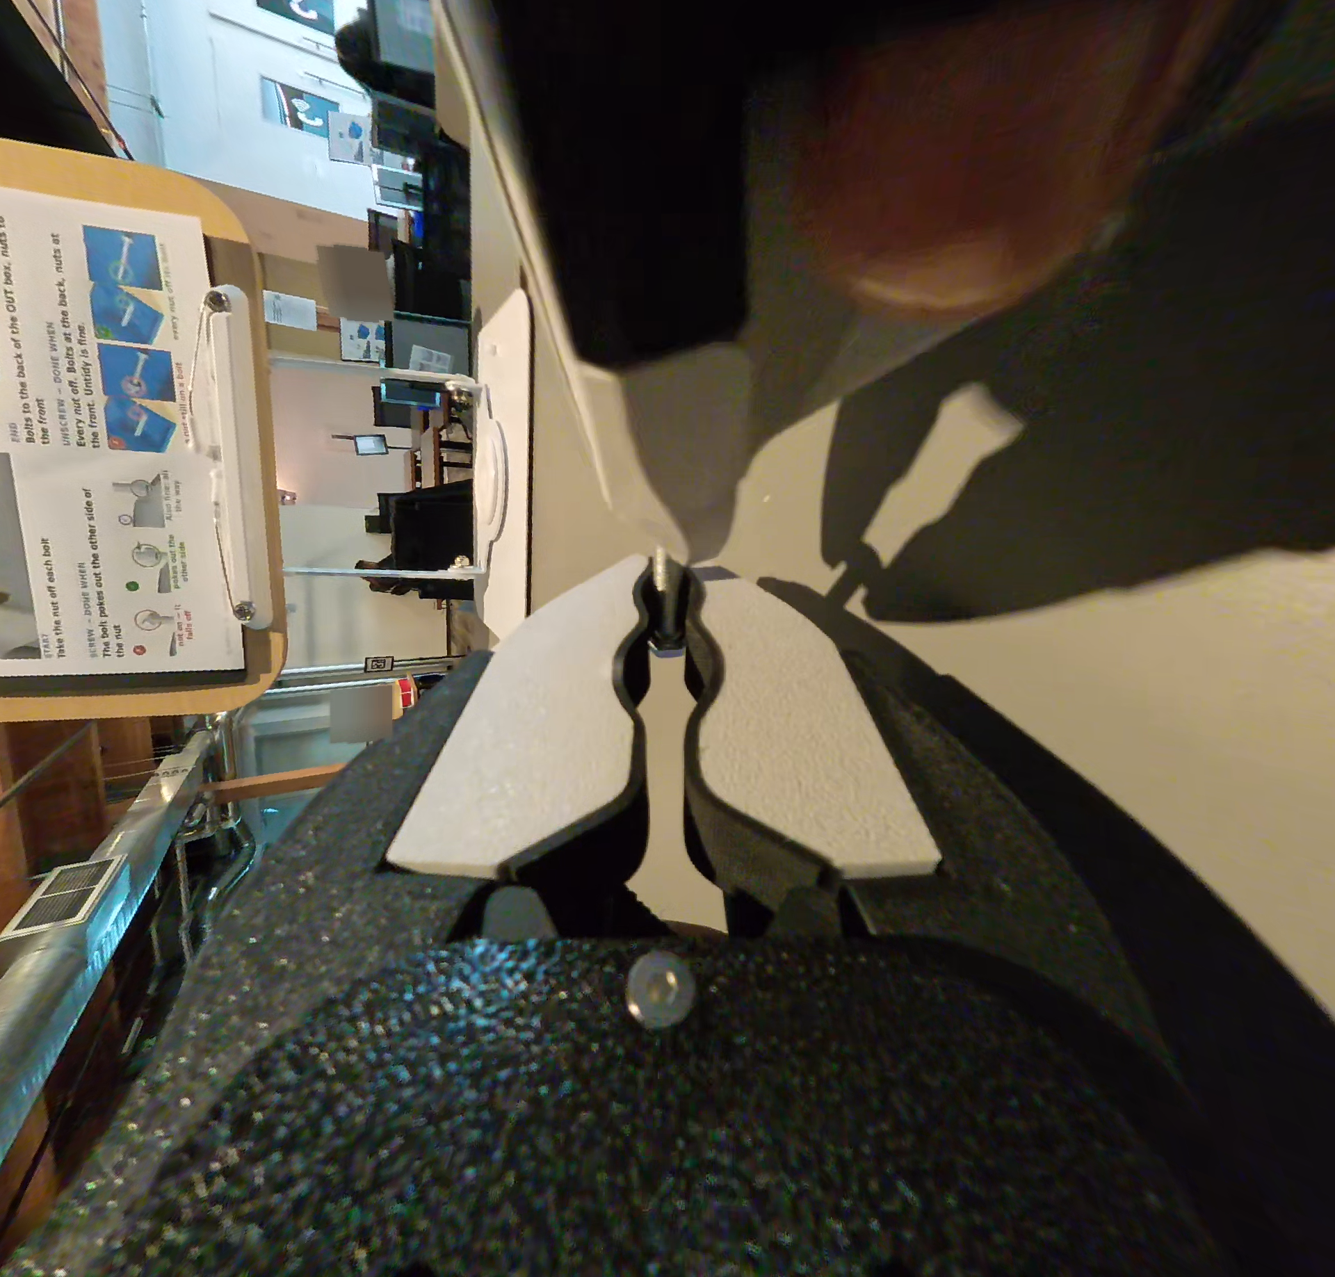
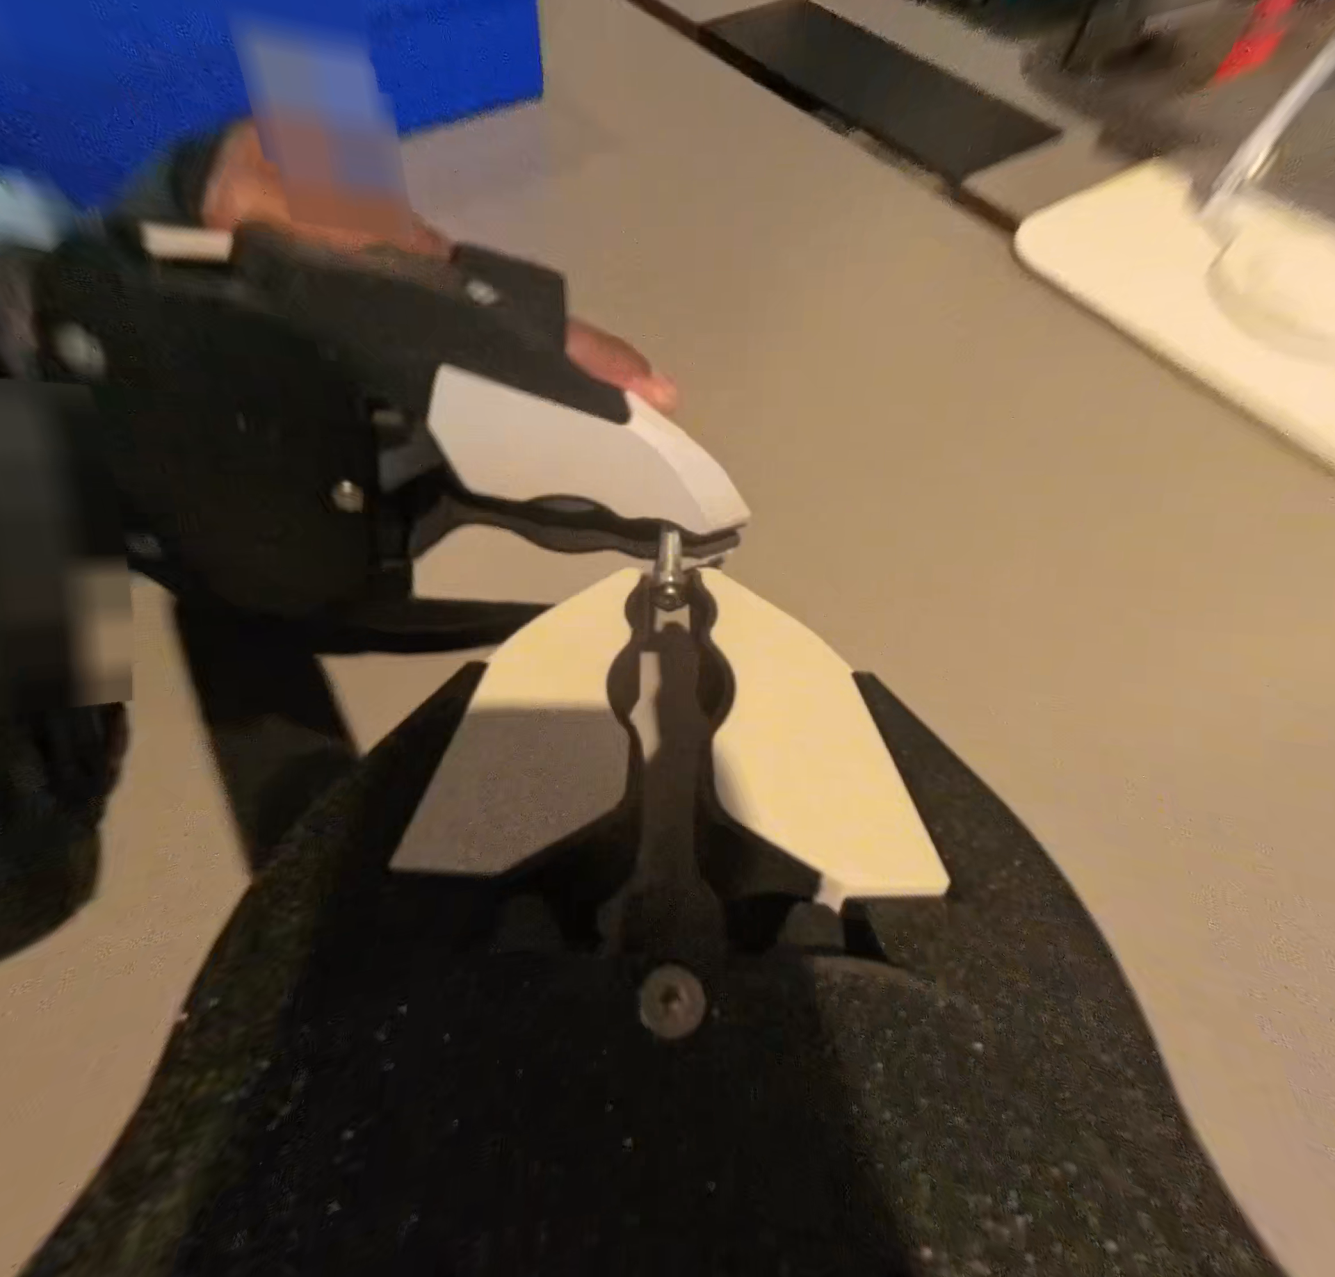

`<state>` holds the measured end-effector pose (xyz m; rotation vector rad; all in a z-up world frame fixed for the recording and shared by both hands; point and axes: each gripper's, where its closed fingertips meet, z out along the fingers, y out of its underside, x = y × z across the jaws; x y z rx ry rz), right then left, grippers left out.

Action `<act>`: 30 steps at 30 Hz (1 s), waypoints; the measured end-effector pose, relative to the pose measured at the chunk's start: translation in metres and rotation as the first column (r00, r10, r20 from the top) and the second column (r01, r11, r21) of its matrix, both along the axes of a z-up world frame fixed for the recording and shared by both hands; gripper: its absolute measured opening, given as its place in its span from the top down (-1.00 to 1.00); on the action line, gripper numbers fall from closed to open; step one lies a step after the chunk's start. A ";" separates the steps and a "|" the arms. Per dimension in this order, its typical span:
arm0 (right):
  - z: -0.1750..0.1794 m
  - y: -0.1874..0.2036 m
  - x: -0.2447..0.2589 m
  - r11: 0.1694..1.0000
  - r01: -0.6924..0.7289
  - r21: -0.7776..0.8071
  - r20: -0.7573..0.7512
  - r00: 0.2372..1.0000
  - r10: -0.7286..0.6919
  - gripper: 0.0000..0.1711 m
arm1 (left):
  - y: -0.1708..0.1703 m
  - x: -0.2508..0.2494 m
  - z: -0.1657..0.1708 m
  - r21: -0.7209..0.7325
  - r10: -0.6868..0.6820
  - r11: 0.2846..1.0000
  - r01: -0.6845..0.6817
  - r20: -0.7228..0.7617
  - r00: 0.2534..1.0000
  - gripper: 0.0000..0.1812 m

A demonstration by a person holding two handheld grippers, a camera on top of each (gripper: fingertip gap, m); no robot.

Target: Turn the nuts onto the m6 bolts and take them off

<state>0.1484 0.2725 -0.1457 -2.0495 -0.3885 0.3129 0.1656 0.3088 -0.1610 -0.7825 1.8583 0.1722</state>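
In the left wrist view, a clipboard [image 1: 245, 448] with an instruction sheet [image 1: 108, 448] stood far to the left, well clear of the work. At the centre, the left gripper [image 1: 668, 585] had its jaws clamped on the m6 bolt [image 1: 663, 607]. The bolt's long axis ran straight up the slot between the white fingers [image 1: 549, 701] towards the tips. Just beyond them the right gripper [image 1: 686, 527] met the bolt's far end, with the person's hand [image 1: 975, 181] blurred behind it on the right. In the right wrist view, the left gripper [image 2: 715, 527] came in from the left with its fingers pointing right, so the bolt [image 2: 664, 549] crossed its tips. That put the bolt roughly in line with the right gripper [image 2: 668, 585], whose jaws were closed on what we took to be the nut [image 2: 668, 592]. We could not tell how far the nut had threaded on. We judged that the coming turn depended on this alignment: the bolt's axis pointed along the right gripper's fingers, so rolling that wrist should spin the nut while the left gripper held the bolt firm. Both grippers were off the beige table [image 2: 939, 592]. The space around them was open, with a black mat [image 2: 903, 108] and a white base plate [image 2: 1156, 289] well apart to the right.
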 end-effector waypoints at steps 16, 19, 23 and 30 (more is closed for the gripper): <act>0.009 -0.007 0.002 0.905 -0.325 0.275 0.663 0.746 0.066 0.68 | -0.002 -0.001 0.001 -0.027 -0.001 1.000 0.001 0.018 1.000 0.95; 0.009 -0.005 0.002 0.908 -0.315 0.278 0.665 0.744 0.055 0.77 | -0.002 -0.001 0.002 -0.028 -0.003 1.000 0.003 0.021 1.000 0.95; 0.003 -0.001 0.005 0.936 -0.248 0.250 0.636 0.771 0.034 0.87 | -0.003 -0.001 0.000 -0.021 -0.001 1.000 0.001 0.011 1.000 0.95; 0.001 0.000 0.002 1.000 -0.006 -0.010 -0.086 0.996 0.006 0.87 | -0.001 -0.002 -0.002 -0.029 0.004 1.000 -0.004 0.006 1.000 0.96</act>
